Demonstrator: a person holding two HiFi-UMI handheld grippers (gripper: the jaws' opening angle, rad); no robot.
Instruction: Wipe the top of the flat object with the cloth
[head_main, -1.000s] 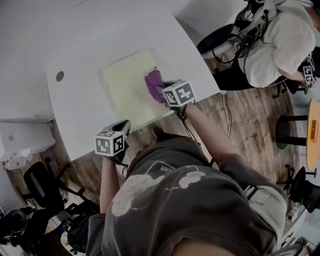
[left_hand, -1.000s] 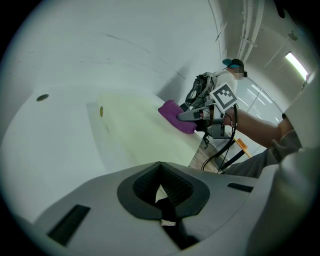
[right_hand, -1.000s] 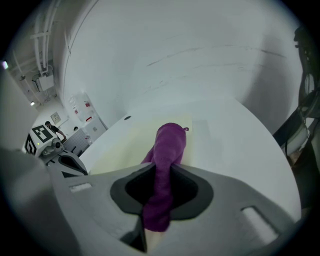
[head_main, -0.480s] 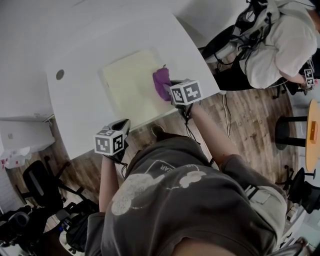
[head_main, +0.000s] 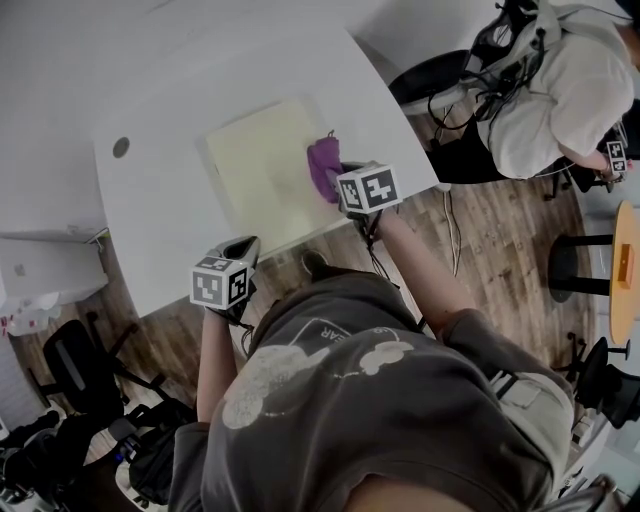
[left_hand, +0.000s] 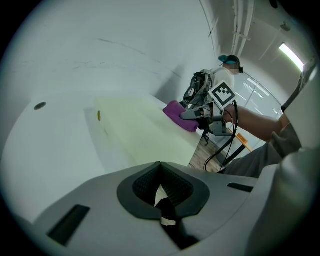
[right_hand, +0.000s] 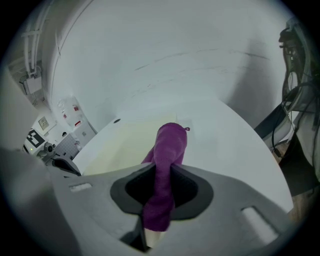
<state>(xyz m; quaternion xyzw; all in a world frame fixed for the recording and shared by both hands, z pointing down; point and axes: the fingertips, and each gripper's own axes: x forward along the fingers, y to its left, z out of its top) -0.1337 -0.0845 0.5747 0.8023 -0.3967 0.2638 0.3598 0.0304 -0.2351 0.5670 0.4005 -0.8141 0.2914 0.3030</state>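
A pale yellow flat board (head_main: 258, 165) lies on the white table (head_main: 160, 215). A purple cloth (head_main: 323, 166) rests on the board's right edge, with my right gripper (head_main: 342, 186) shut on it. In the right gripper view the cloth (right_hand: 168, 150) runs out from between the jaws onto the board (right_hand: 117, 148). My left gripper (head_main: 238, 250) hovers at the table's near edge, left of the board, shut with nothing in it. The left gripper view shows the board (left_hand: 142, 132), the cloth (left_hand: 180, 115) and the right gripper (left_hand: 199, 113) beyond it.
A small round hole (head_main: 120, 147) sits in the tabletop at the far left. A seated person (head_main: 560, 85) is past the table's right corner, with cables there. An office chair (head_main: 80, 370) stands on the wood floor at lower left. An orange round table (head_main: 628, 260) is at the right.
My right gripper has dragged the purple cloth a little to the right across the board, to its right edge. The left gripper has stayed in place.
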